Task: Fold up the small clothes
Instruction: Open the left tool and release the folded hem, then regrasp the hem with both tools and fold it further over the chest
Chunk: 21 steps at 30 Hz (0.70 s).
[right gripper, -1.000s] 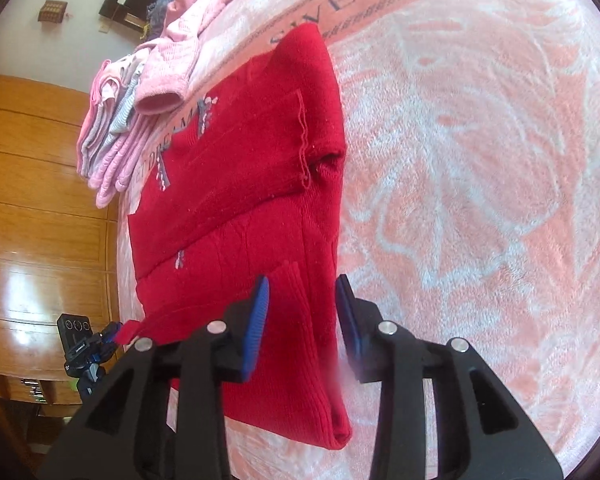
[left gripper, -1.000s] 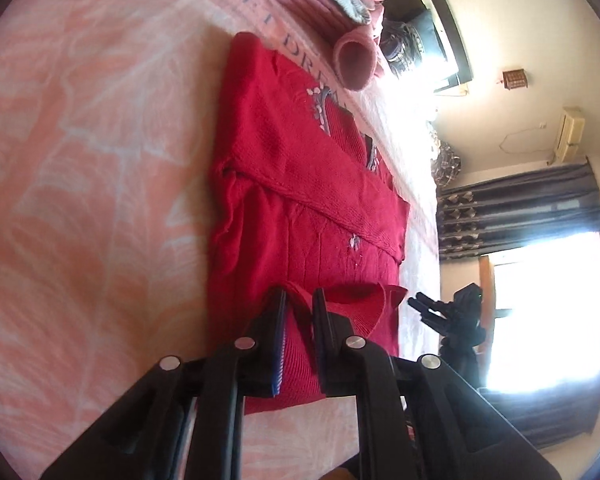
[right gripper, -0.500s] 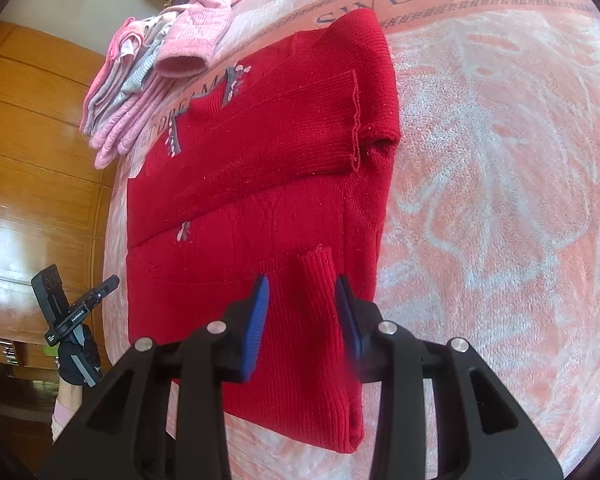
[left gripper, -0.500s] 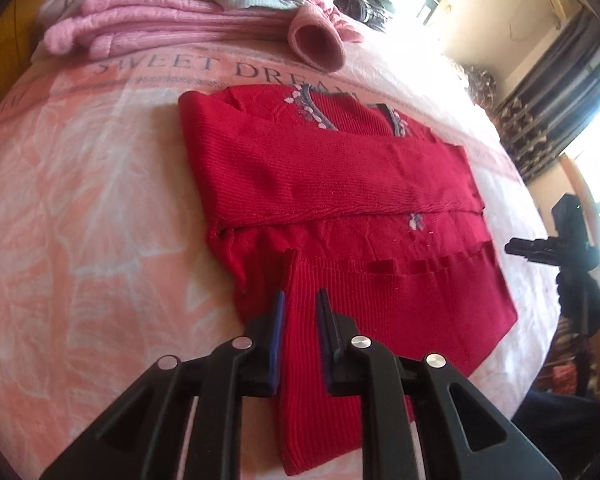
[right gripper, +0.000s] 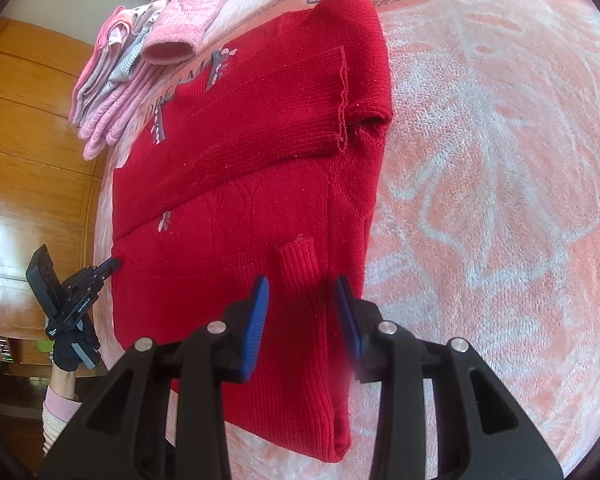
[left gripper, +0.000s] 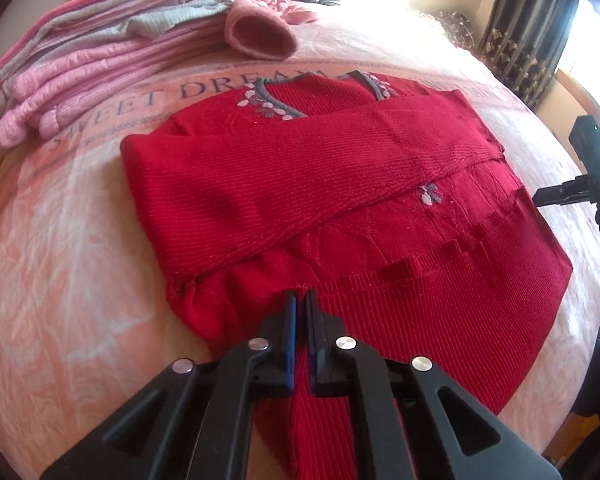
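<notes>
Your left claw (left gripper: pixel 300 300), bottom centre: pinched narrow on the red sweater's sleeve (left gripper: pixel 320 432); your right claw (right gripper: pixel 302 304): wide, straddling that sleeve's cuff (right gripper: pixel 298 264); red sweater (left gripper: pixel 340 184): mid-frame, flat on the bed (left gripper: pixel 60 240); pink folded clothes (left gripper: pixel 100 60): upper left.

1. A bed carries everything, covered by a pink blanket (left gripper: pixel 72 248) with a pale leaf pattern and the printed words "SWEET DREAM".
2. A red knit sweater (left gripper: pixel 340 184) lies flat on it, sleeves folded across.
3. A stack of pink clothes (left gripper: pixel 100 52) sits beyond the lettering.
</notes>
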Tool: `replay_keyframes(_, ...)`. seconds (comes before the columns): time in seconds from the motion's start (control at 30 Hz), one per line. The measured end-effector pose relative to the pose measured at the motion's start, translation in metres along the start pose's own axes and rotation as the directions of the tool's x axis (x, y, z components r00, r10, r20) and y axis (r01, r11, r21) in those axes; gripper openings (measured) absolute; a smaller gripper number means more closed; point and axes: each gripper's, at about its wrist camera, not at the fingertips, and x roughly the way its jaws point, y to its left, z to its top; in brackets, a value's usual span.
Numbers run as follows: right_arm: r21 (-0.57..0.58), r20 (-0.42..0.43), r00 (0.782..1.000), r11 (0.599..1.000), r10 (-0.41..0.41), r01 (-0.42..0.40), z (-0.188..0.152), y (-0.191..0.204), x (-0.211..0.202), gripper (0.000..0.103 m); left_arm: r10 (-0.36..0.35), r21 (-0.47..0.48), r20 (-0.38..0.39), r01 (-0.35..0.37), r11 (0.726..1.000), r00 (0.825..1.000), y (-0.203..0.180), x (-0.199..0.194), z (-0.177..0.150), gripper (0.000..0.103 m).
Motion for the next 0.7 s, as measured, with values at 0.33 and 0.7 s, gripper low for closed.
replay_keyframes(0.33,-0.099,0.008,1.000,0.995,0.009,-0.008,0.002,0.019,-0.001,0.043,0.002,-0.092,0.101,0.007,0.996,0.995,0.020,-0.028,-0.005,0.004)
replay_keyframes(0.7,-0.157,-0.002,0.999,0.987,-0.037,0.037,0.000,0.027,0.010,0.051,0.067,-0.057,0.005,-0.067,0.996,0.998,0.015,-0.003,-0.012,0.049)
